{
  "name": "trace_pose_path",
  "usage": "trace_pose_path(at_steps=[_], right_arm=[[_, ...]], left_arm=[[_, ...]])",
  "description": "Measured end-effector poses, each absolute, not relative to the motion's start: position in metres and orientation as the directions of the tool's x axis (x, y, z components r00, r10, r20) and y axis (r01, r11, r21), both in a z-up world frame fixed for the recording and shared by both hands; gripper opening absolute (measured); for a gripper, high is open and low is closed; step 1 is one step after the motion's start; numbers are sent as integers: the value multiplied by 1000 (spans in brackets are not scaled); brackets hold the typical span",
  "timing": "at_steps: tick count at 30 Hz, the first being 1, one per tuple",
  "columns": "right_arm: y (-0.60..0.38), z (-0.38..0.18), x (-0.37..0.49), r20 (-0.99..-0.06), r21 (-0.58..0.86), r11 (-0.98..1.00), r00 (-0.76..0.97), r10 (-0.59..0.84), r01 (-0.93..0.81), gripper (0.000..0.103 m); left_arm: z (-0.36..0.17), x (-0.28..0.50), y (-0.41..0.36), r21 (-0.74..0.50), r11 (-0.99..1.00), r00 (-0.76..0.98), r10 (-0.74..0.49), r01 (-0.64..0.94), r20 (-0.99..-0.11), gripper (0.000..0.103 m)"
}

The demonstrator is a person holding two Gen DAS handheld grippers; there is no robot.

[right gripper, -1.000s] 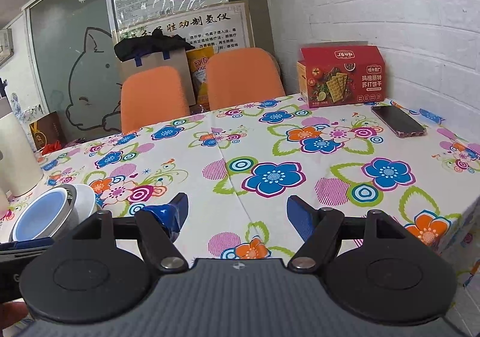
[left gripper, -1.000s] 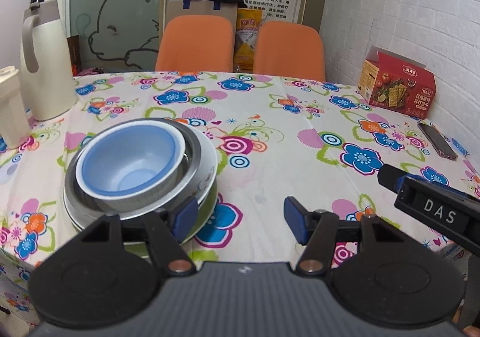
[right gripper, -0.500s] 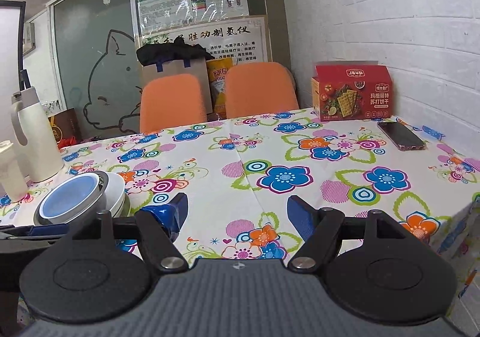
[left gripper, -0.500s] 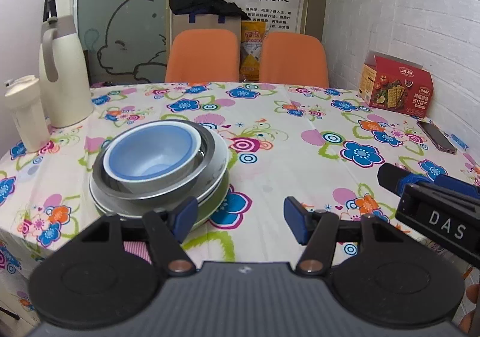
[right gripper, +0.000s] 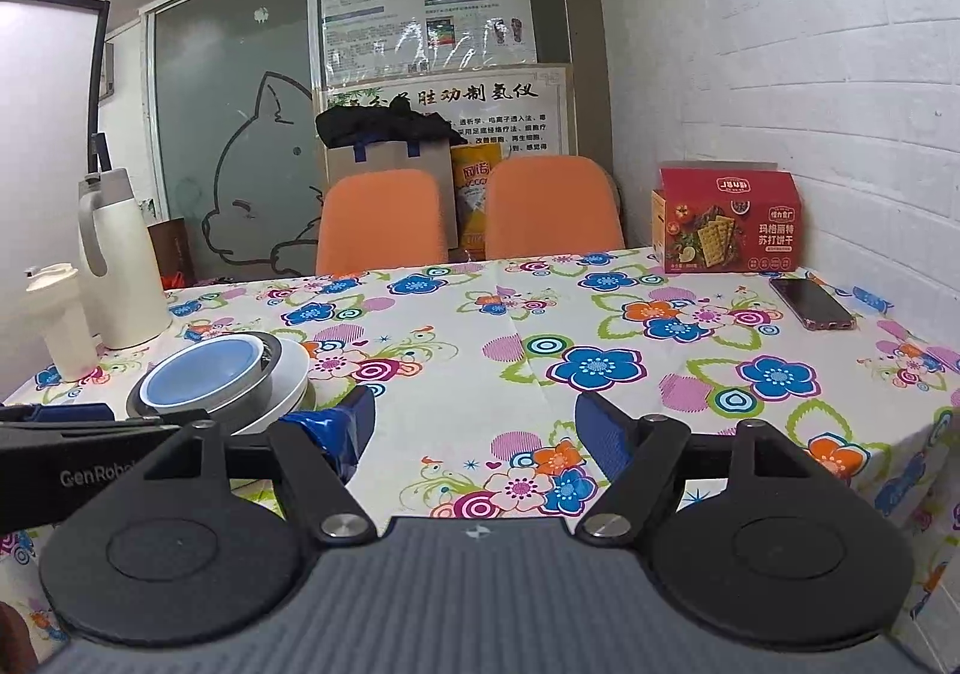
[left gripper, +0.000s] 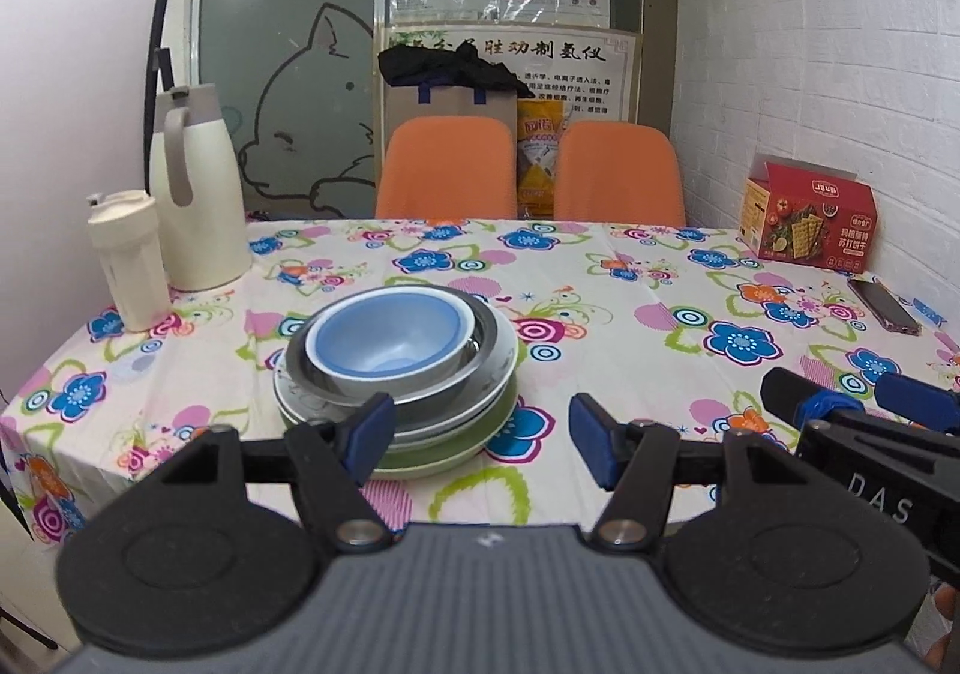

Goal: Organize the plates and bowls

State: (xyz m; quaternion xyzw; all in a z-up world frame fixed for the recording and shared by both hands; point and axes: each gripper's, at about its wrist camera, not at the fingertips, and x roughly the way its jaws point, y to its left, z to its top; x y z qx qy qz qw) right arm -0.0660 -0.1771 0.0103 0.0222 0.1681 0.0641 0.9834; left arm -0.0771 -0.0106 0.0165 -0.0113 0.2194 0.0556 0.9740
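A blue bowl (left gripper: 387, 341) sits inside a steel bowl (left gripper: 480, 335), on a white plate (left gripper: 501, 374) and a green plate (left gripper: 456, 452), one stack on the floral tablecloth. The stack also shows at the left of the right wrist view, with the blue bowl (right gripper: 201, 377) on top. My left gripper (left gripper: 483, 443) is open and empty, just short of the stack's near edge. My right gripper (right gripper: 474, 437) is open and empty over the table's near edge, right of the stack; it also shows in the left wrist view (left gripper: 864, 404).
A cream thermos jug (left gripper: 195, 194) and a small cream bottle (left gripper: 126, 260) stand at the back left. A red cracker box (left gripper: 807, 221) and a phone (left gripper: 882, 305) lie at the right by the brick wall. Two orange chairs (left gripper: 447, 170) stand behind the table.
Both grippers have pulled back and up from the table, so the stack looks farther and more of the room shows. Both stay open and the stack has not moved.
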Motion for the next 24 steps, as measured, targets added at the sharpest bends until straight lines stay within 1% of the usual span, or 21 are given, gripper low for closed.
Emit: trace_pose_path(at_steps=[7,17,24], right_arm=[[-177,10,-69,-324,65,990,936,138,-123,60],[-174,9,-70,-325,66,989,935,145,-131,61],[-168,11,-74,-316,50,988,936,155,-146,61]], left_arm=[[14,-77,-14,17,995,894,94,-97,-439,62],[17,-82,-13,30,995,901,103,-100,-421,62],[19,-86,-12,52,990,910,143,-133,-390,62]])
